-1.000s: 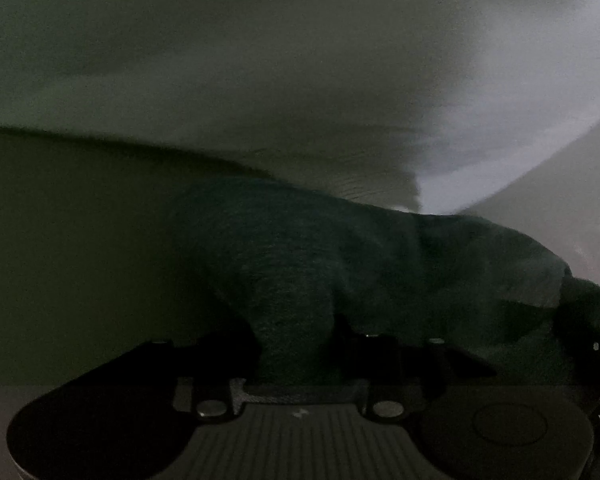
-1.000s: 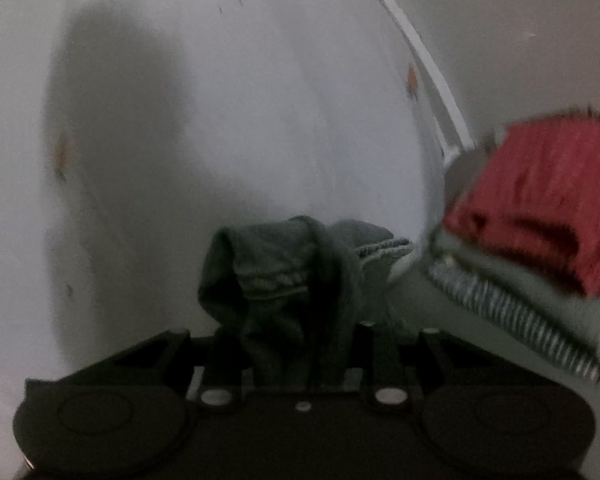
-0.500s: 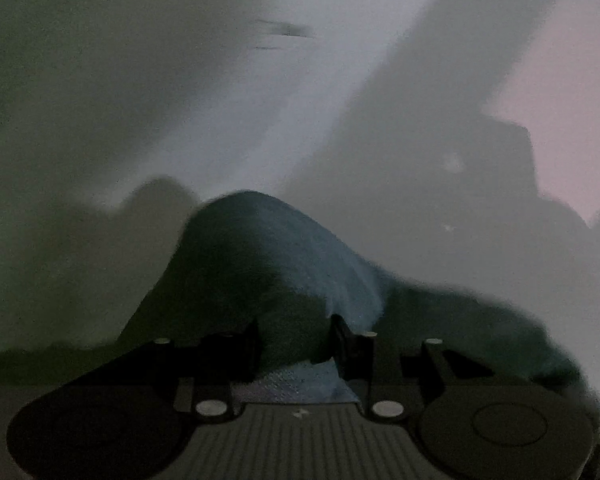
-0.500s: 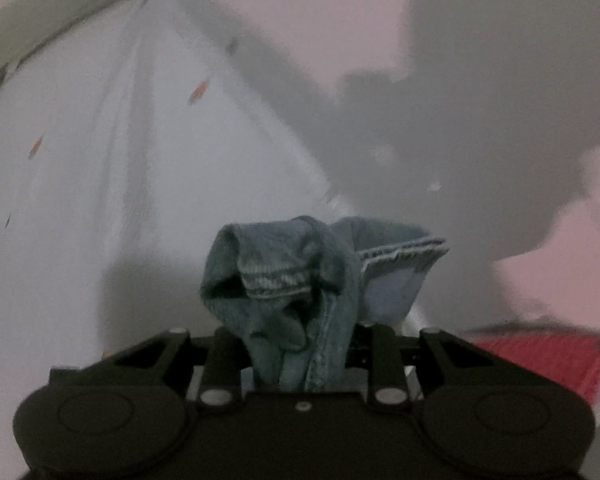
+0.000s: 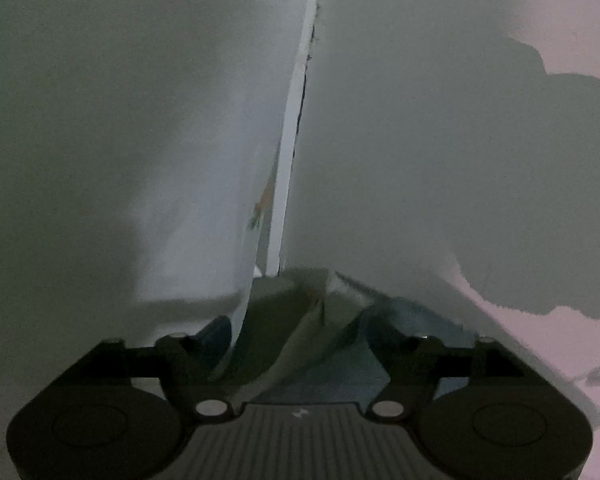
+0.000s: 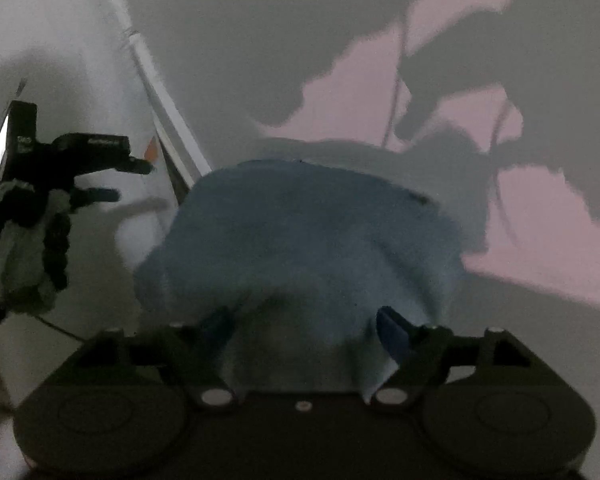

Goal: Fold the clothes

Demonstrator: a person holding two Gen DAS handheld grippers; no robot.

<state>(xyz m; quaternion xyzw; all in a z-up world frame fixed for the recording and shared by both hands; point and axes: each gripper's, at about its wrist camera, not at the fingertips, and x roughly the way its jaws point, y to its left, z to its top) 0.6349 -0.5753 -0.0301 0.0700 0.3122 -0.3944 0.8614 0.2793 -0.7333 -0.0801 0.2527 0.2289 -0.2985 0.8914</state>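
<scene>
Blue denim garment (image 6: 300, 240) bunched, unfolded; right tool (image 6: 306, 334) spread, cloth draped between; left tool (image 5: 298, 344) likewise released. Folding barely begun.

Dim room, low light. Pale pinkish wall (image 6: 480, 92) carries big grey cast shadows (image 6: 260, 40). White sheet-like surface (image 5: 204, 160) with small orange-green print (image 5: 260, 208), possibly a bed or mattress edge. White strip (image 5: 292, 140) divides it from the wall.
</scene>
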